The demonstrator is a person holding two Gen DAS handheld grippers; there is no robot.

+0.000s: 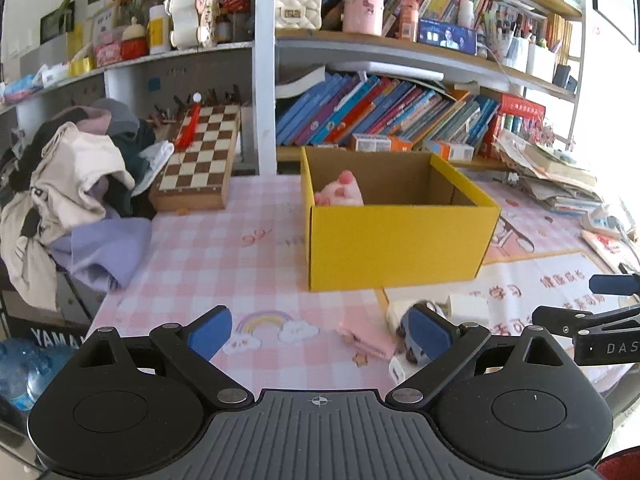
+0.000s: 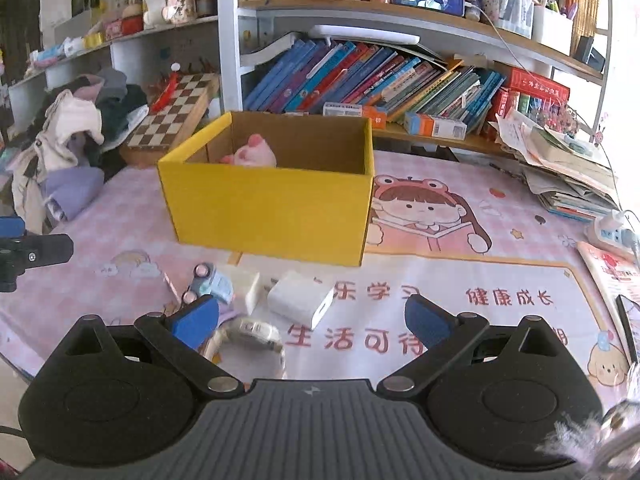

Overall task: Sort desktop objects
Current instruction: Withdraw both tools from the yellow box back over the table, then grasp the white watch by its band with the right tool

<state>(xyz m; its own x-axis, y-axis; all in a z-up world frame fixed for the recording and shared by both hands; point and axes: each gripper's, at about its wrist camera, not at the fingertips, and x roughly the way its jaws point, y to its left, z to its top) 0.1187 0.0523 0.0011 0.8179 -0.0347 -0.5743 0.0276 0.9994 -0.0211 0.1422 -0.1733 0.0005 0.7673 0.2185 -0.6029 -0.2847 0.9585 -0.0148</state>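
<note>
- Open yellow cardboard box (image 2: 272, 208) at twelve o'clock, pink plush pig (image 2: 252, 154) already inside.
- Still loose on the pink checked desk mat (image 2: 500, 280): white square charger (image 2: 300, 300), pale-blue toy car (image 2: 212, 284), cream wristwatch (image 2: 256, 334).
- Right gripper (image 2: 312, 320): spread wide, empty, charger between fingers.
- Left gripper (image 1: 320, 332): likewise released, empty.
- Best lowered squarely over the charger before closing.

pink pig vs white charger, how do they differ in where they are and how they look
The pink pig sits inside the yellow box; the white charger lies on the tablecloth in front of the box. The pig is rounded and soft-looking; the charger is a hard-edged block with a port on one face. The pig is partly hidden by the box wall; the charger is in full view. Neither is held: both grippers are open and empty.
</note>
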